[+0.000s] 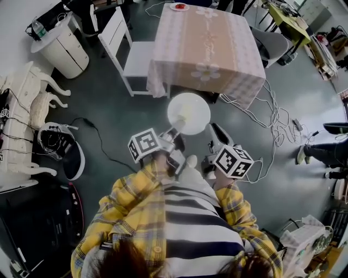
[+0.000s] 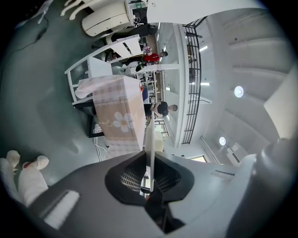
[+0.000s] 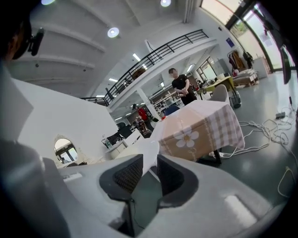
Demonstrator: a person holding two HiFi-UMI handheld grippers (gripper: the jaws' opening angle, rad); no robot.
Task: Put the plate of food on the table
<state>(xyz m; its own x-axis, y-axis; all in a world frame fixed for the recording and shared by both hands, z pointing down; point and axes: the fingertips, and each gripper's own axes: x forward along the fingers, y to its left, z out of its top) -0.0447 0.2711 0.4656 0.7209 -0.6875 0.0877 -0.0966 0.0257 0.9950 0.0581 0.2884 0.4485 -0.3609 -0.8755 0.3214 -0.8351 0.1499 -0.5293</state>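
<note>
A white round plate (image 1: 188, 113) hangs above the floor in front of me, a short way from the table (image 1: 204, 43) with its pink checked cloth and daisy print. My left gripper (image 1: 175, 132) is shut on the plate's near rim. In the left gripper view the plate (image 2: 150, 139) shows edge-on as a thin white line pinched between the jaws. My right gripper (image 1: 213, 131) is open just right of the plate's rim. In the right gripper view the plate (image 3: 139, 151) lies just beyond the gap. Whether there is food on it I cannot tell.
A white chair (image 1: 128, 51) stands at the table's left side. A small dish with something red (image 1: 179, 6) sits at the table's far edge. Cables (image 1: 272, 119) trail on the floor to the right. A black bag (image 1: 62, 149) lies at left, near a round white cabinet (image 1: 62, 46).
</note>
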